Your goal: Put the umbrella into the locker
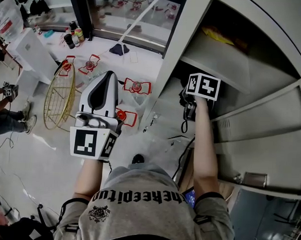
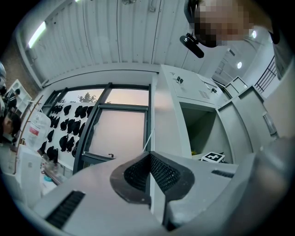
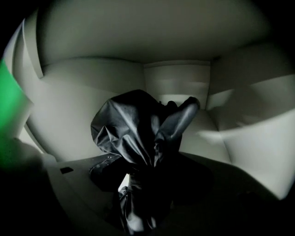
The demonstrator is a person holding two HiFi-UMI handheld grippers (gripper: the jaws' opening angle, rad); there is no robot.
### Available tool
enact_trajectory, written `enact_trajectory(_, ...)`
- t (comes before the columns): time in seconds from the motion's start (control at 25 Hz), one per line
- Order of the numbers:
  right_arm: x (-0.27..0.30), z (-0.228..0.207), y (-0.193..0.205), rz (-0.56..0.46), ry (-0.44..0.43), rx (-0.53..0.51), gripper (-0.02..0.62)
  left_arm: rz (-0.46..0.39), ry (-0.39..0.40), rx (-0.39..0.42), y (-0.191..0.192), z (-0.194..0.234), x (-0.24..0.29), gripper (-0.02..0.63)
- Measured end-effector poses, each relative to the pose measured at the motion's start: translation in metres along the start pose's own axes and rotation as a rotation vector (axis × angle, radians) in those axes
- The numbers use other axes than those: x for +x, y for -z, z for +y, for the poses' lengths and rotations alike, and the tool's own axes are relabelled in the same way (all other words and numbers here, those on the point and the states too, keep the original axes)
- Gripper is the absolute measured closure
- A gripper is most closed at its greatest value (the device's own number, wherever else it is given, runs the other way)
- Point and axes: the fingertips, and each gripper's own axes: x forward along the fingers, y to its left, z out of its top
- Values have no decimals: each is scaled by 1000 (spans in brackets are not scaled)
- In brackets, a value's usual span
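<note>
Setting: pale floor (image 1: 39, 152) strewn with small red-framed items, a gold wire basket (image 1: 59, 95) lying on it, and a grey metal locker (image 1: 194, 39) standing at the right with its doors swung open.
Locker: several compartments are open. The upper one holds something yellow (image 1: 216, 35), and a grey door (image 1: 269, 142) hangs out toward the person.
Right gripper (image 1: 189, 105): reaches at arm's length into the middle compartment, with its marker cube just at the opening. In the right gripper view its jaws (image 3: 138, 198) are closed on black fabric.
Umbrella (image 3: 133, 133): black and folded, gripped at its near, bunched end. Its long axis runs in line with the jaws, away from the camera, so its free end points at the back wall of the compartment. It is inside the locker, with grey walls on all sides. Whether it touches the shelf cannot be told.
Umbrella fabric: crumpled and glossy, with a loose flap (image 3: 182, 117) sticking up to the right.
Left gripper (image 1: 108, 79): held outside the locker over the floor, pointing away from the person. In the left gripper view its jaws (image 2: 150, 170) are pressed together with nothing between them.
Beyond the left jaws: a dark-framed window (image 2: 120, 133) and the locker's open compartment beside it.
</note>
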Motion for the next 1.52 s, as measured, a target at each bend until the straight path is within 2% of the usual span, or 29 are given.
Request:
enact_trajectory(0.48, -22, 8, -5, -75, -8, -36, 311, -7, 13, -6, -2, -6, -6, 603)
enact_trajectory(0.84, -71, 31, -10, -204, -68, -24, 318, -19, 91, -20, -11, -19, -5, 603)
enact_trajectory(0.92, -84, 32, -10, -247, -47, -15, 379, -21, 113, -25, -14, -21, -4, 603)
enact_trajectory(1.08, -110, 29, -9, -334, 41, -28, 578, -26, 155, -32, -19, -23, -3, 603)
enact_trajectory(1.32, -147, 42, -6, -464, 54, -41, 594, -22, 217, -47, -23, -29, -5, 603)
enact_trajectory(1.52, -176, 46, -2, -545, 98, -45, 594, -23, 264, -57, -26, -37, -6, 603)
